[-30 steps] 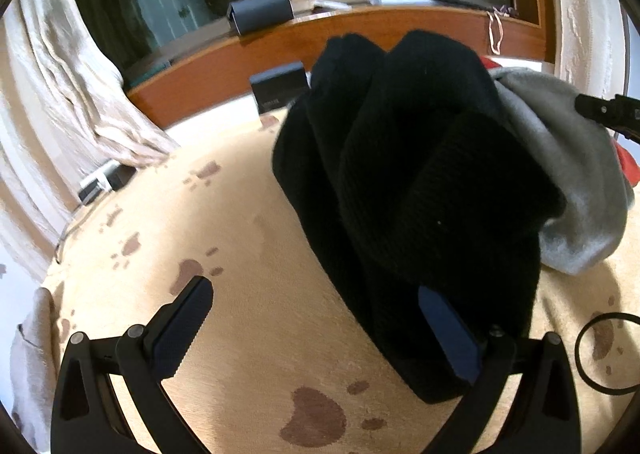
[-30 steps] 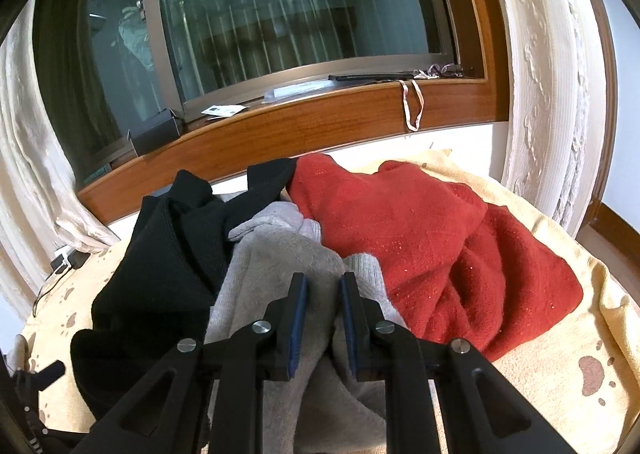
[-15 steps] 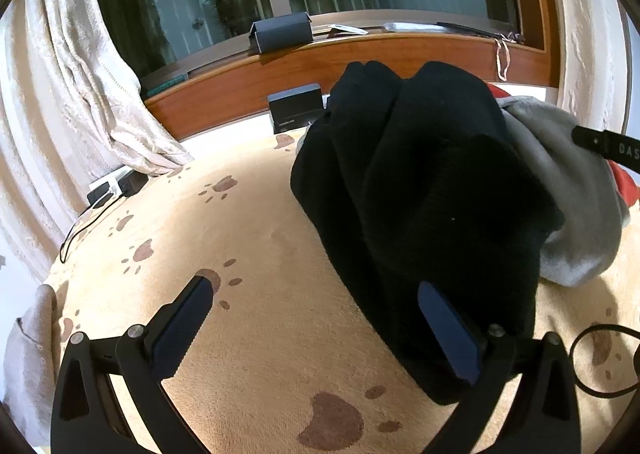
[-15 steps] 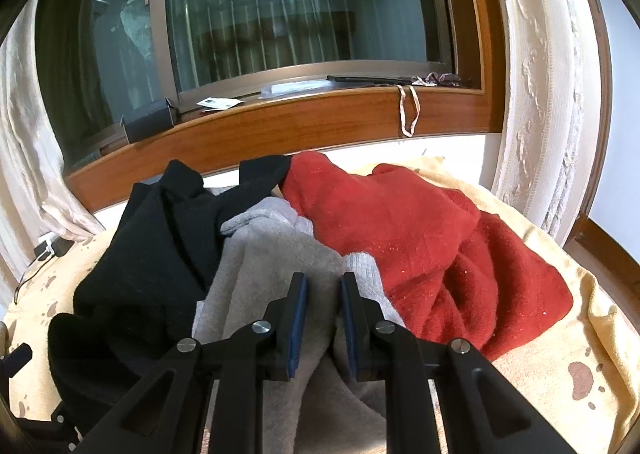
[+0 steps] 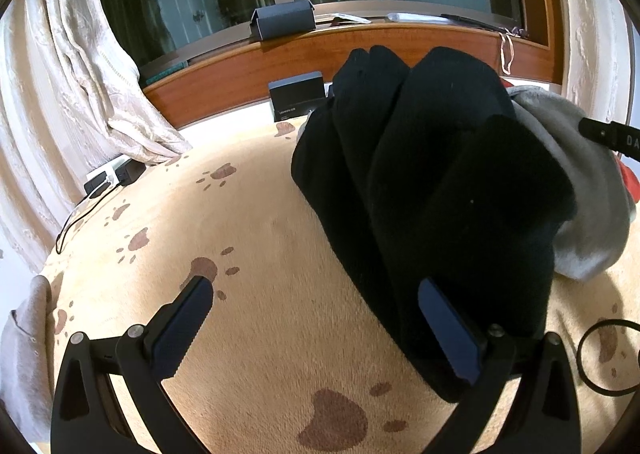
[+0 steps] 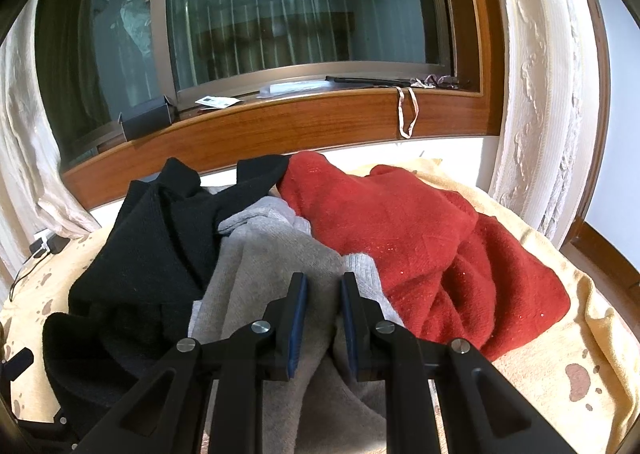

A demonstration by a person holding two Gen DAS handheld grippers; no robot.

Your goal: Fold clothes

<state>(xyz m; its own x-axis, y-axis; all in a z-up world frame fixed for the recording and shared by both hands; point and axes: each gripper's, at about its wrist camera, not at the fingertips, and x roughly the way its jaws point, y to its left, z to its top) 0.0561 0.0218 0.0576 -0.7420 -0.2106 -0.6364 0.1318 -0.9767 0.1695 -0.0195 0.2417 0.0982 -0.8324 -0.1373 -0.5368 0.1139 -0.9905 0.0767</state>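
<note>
Cream blanket [image 5: 260,222] with brown paw prints fills the lower half of my left view, and it shows again under the clothes at the lower right of my right view; my left gripper [image 5: 316,318] stands wide apart at the bottom of the frame, holding nothing, its right finger [image 5: 448,334] lying against the near end of the black garment [image 5: 440,174] while the left finger sits over bare blanket; at the bottom centre of the right view my right gripper [image 6: 323,314] is pinched on a fold of the grey garment [image 6: 272,254], the pads nearly together with cloth between them; the black garment lies heaped to the left of the grey one, touching it, and the red garment [image 6: 420,234] spreads to its right, also touching; beyond the pile, across the upper middle of both views, runs the wooden window sill [image 6: 300,126] with a dark box [image 5: 284,20] on it; pale curtains [image 5: 72,74] hang at the upper left.
</note>
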